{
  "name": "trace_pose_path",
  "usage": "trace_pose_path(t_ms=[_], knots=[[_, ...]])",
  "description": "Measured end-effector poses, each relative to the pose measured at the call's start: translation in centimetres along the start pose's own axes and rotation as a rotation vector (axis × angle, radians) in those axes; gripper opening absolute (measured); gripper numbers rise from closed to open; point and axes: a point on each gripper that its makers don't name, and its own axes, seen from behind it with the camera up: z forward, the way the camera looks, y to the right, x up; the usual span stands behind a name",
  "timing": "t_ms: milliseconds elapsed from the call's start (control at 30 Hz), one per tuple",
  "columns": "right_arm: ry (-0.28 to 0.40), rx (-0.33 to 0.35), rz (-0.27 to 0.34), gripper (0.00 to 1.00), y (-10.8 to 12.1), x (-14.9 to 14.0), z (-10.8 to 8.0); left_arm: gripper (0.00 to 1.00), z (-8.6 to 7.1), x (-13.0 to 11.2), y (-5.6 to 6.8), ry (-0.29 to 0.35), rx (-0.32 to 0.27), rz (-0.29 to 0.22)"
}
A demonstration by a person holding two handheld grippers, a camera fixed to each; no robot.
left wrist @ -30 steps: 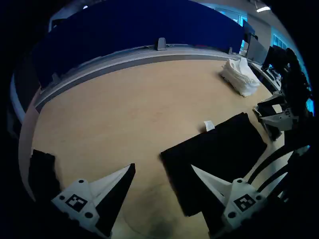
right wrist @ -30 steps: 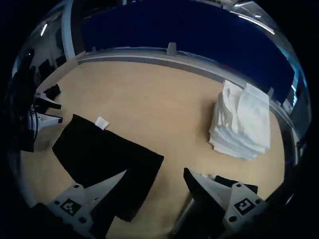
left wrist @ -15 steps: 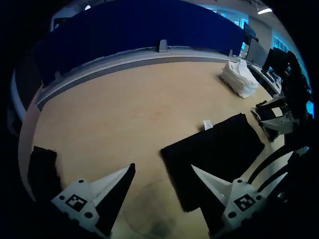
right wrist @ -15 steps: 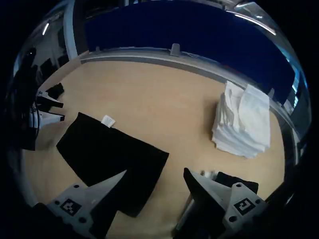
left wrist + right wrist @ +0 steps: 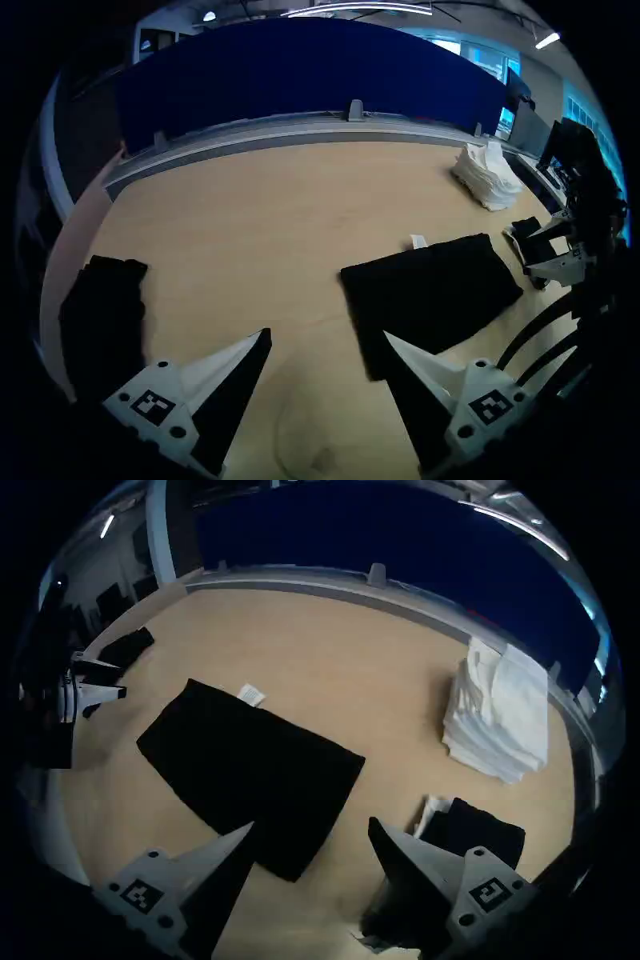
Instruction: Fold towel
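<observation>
A black towel [image 5: 432, 288] [image 5: 248, 772] lies flat on the light wooden table [image 5: 264, 216], with a small white tag [image 5: 251, 694] at its far edge. My left gripper [image 5: 324, 352] stands open near the table's front edge, its right finger over the towel's near corner. My right gripper [image 5: 312, 840] is open too, above the towel's near edge. The left gripper [image 5: 100, 680] shows at the far left of the right gripper view. The right gripper [image 5: 552, 248] shows at the far right of the left gripper view.
A stack of folded white towels [image 5: 500, 720] [image 5: 488, 168] sits toward the back. Dark folded cloth [image 5: 104, 312] lies at the left edge, and another dark bundle [image 5: 472, 832] lies near my right gripper. A blue partition [image 5: 304, 72] backs the table.
Both grippers have pulled back and up from the towel, so more of the table and the dark cloth piles shows. The towel lies as before.
</observation>
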Motion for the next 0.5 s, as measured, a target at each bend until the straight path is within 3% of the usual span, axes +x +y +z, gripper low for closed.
trace_pose_path(t_ms=[267,500], knots=[[-0.021,0.038,-0.052,1.00,-0.9,-1.7,-0.6,0.93,-4.8,-4.0,-1.2,0.012,0.063,-0.089],[-0.040,0.072,-0.104,1.00,-1.7,-2.7,-0.9,0.93,-7.7,-7.2,-1.7,0.015,0.102,-0.150]])
